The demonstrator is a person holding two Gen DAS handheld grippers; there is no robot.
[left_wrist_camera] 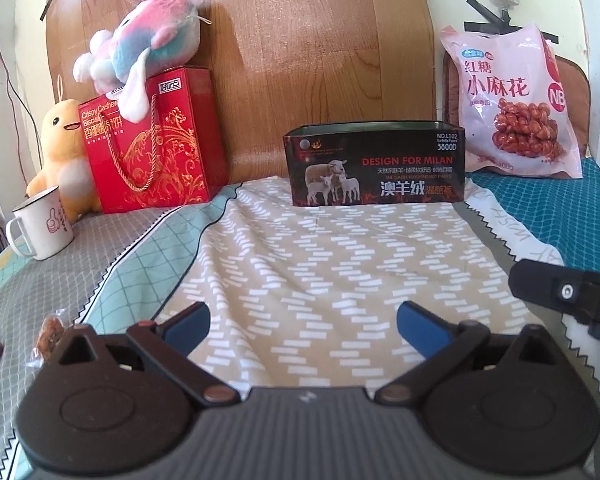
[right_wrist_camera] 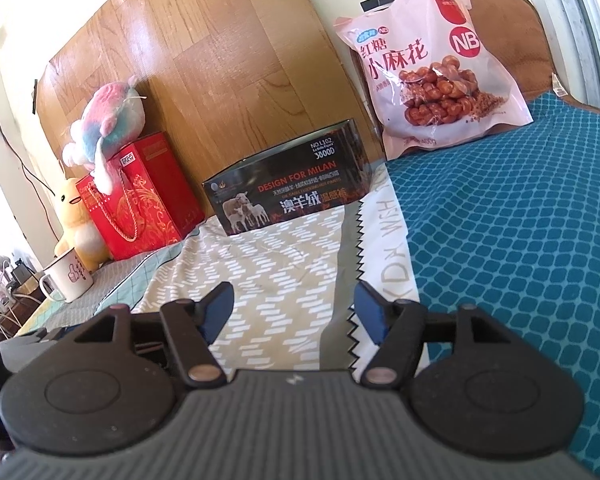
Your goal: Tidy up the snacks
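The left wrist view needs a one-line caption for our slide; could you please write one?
Open left gripper over patterned cloth, facing an open black tin and pink snack bag.

Both views are bright with daylight. The wooden board (right_wrist_camera: 204, 80) behind the black box (right_wrist_camera: 288, 192) shows a pale sheen, strongest left of and above the box. Glare washes out the far left edge beside the mug (left_wrist_camera: 44, 228). The pink snack bag (right_wrist_camera: 440, 80) shines in places. Straight lines bow near the borders, corners go dark, and detail is mildly soft throughout.
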